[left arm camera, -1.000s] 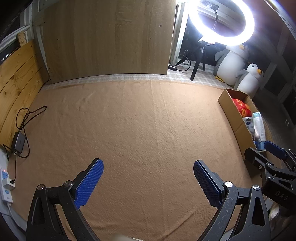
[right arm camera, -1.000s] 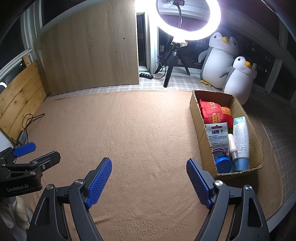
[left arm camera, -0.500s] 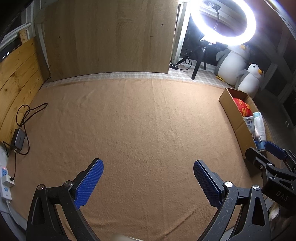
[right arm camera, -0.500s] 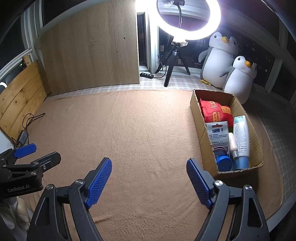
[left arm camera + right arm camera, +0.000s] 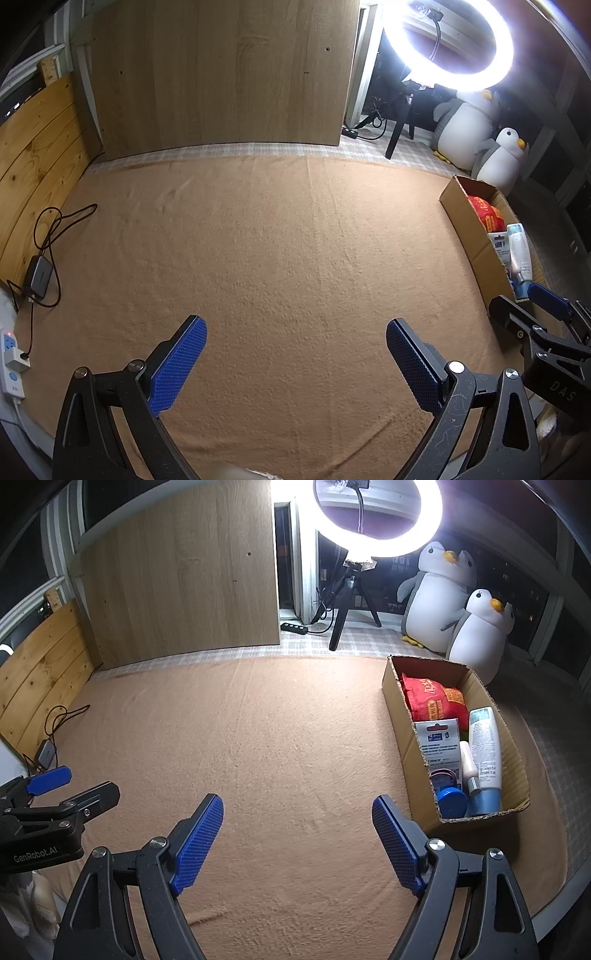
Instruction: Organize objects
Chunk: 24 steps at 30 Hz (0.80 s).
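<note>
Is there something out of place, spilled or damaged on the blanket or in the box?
Nothing stands out. The items lie inside the cardboard box, nothing spilled; the tan blanket holds no loose items. Both tools are open and empty.

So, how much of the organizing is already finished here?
It looks nearly done: the cardboard box holds the red bag, white bottle and blue-capped items. Both the left claw and right claw are open and empty. Nothing loose shows on the blanket.

tan blanket (image 5: 280, 738) | brown cardboard box (image 5: 402, 716) | red bag (image 5: 432, 698) | blue-padded black tongs (image 5: 297, 834)
</note>
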### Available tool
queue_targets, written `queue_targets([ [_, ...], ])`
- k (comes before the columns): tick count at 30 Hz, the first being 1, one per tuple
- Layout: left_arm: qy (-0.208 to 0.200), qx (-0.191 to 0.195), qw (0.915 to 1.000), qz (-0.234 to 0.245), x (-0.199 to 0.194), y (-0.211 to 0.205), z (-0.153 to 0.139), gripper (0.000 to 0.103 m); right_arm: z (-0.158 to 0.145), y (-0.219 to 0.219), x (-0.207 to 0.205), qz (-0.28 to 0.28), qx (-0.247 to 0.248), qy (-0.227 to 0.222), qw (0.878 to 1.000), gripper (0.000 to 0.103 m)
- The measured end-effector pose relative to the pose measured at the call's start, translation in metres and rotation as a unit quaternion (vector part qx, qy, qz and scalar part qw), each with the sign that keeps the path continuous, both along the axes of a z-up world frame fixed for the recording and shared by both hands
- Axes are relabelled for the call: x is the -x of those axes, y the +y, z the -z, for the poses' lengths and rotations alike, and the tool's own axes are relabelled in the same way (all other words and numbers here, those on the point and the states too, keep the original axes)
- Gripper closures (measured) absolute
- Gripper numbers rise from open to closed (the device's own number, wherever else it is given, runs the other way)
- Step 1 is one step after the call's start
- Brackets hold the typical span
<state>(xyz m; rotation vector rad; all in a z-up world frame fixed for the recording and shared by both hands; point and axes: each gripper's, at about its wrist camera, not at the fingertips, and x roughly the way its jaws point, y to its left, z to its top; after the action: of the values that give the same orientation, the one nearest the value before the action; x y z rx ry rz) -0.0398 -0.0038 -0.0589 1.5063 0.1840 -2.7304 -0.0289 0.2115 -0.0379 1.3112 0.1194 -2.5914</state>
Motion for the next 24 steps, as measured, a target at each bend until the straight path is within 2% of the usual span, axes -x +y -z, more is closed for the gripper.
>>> queue_targets([
  [24,0.000,0.000,1.0000,0.001,0.0004,-0.0021,0.0013,0.003,0.0038,-0.0014,0.0015,0.000,0.002,-0.004,1.000,0.023],
])
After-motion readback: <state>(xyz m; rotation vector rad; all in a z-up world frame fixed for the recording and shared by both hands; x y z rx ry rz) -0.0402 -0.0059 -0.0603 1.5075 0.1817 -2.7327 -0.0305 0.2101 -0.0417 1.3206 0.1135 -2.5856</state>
